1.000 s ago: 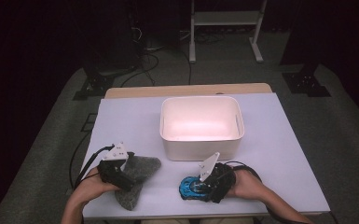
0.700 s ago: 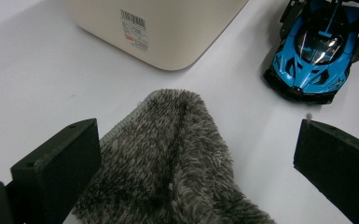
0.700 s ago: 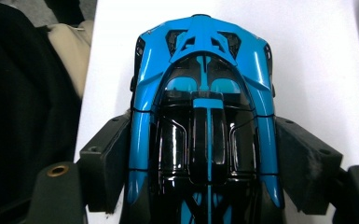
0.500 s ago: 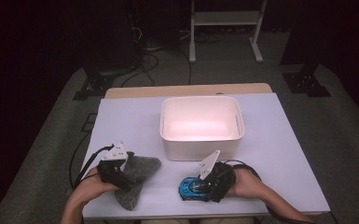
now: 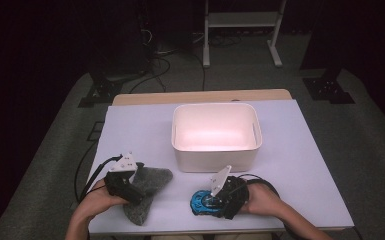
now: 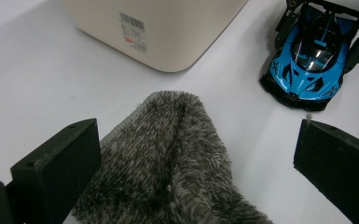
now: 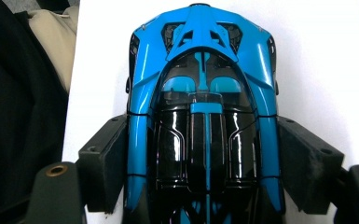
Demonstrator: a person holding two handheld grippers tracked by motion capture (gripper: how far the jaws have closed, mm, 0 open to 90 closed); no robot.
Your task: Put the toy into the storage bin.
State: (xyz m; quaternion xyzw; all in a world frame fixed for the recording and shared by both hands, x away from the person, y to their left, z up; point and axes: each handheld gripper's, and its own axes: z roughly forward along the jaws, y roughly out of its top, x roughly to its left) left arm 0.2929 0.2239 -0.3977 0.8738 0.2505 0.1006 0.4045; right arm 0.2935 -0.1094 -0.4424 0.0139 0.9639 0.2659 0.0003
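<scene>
A blue and black toy car (image 5: 203, 204) (image 7: 204, 116) (image 6: 310, 56) rests on the white table near its front edge. My right gripper (image 5: 219, 200) (image 7: 200, 163) is shut on the toy car, a jaw pressed against each flank. To the left lies a grey fuzzy cloth (image 5: 145, 192) (image 6: 172, 158). My left gripper (image 5: 130, 187) (image 6: 196, 172) stands open over it, the jaws wide apart on either side of the cloth's tip. A white bin (image 5: 252, 131) (image 6: 168, 32) stands in the middle of the table, empty inside.
The table (image 5: 140, 135) has bare room left and right of the bin. Past the far edge are a dark floor, cables and a white stand (image 5: 240, 20). The person's forearms enter from the bottom.
</scene>
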